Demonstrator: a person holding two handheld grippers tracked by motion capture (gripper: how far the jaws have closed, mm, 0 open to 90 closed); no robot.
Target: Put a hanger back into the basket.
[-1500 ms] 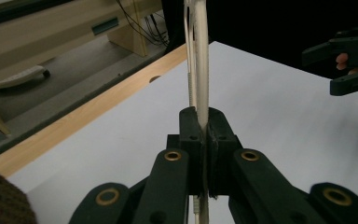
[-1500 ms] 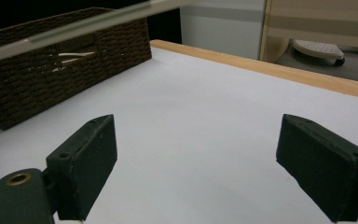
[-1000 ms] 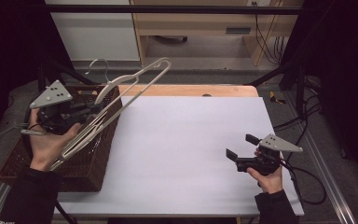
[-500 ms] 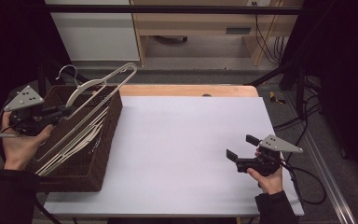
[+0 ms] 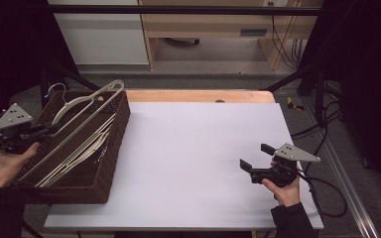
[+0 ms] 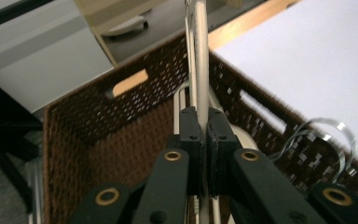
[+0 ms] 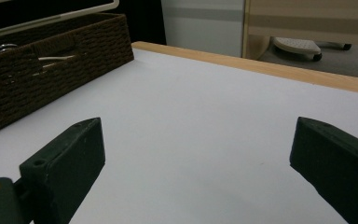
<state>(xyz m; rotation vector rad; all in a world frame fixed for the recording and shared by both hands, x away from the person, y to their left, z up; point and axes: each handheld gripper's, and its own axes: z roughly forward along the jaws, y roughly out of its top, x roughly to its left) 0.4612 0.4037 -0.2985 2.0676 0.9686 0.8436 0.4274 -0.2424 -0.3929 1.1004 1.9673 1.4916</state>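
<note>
A cream hanger with a metal hook slants across the top of the brown wicker basket at the table's left end. My left gripper is beside the basket's left rim and is shut on the hanger's thin bar. In the left gripper view the jaws press together on that bar above the basket's inside. My right gripper rests low over the white table near its front right, open, with nothing between its jaws.
More pale hangers lie inside the basket, and a wire hook sticks up by its wall. The white table top stretches between the basket and my right gripper. A wooden edge runs along the far side.
My left hand has moved left and down with the hanger, which now lies lower, along the basket's top. The right gripper has stayed put.
</note>
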